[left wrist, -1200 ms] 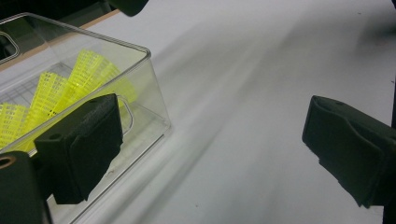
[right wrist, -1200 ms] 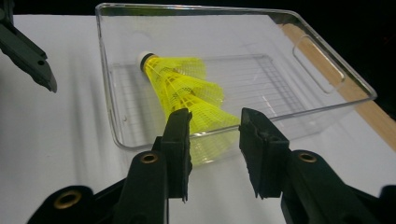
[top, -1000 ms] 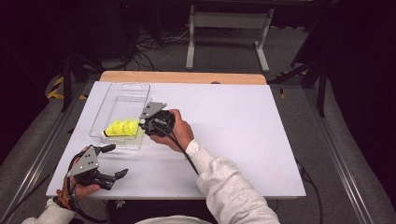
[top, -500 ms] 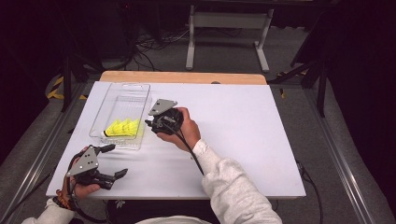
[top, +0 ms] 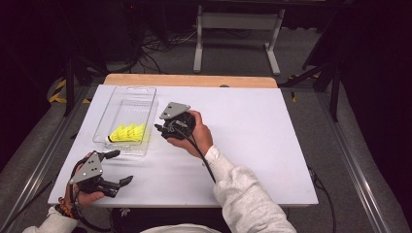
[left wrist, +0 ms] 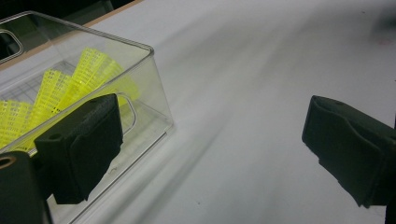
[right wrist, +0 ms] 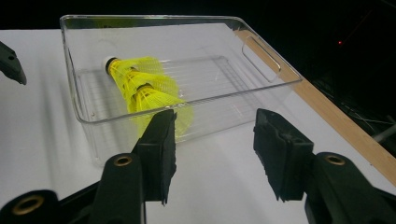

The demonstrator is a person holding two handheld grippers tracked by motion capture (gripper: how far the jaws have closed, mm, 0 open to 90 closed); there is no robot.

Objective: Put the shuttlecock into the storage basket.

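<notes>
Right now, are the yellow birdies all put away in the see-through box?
Done, it looks like: two yellow shuttlecocks lie inside the clear bin. In hand: nothing. The right gripper sits beside the bin, its jaws having just been opening with nothing between them, and the left gripper rests open near the bin's corner. Left: I see no more shuttlecocks on the white table.

Two neon-yellow mesh-skirted plastic shuttlecocks (right wrist: 140,86) with white-and-black tips lie in a clear plastic rectangular bin (right wrist: 261,56) on a white tabletop (top: 252,126) edged with pale tan wood; both jaw sets are matte black
</notes>
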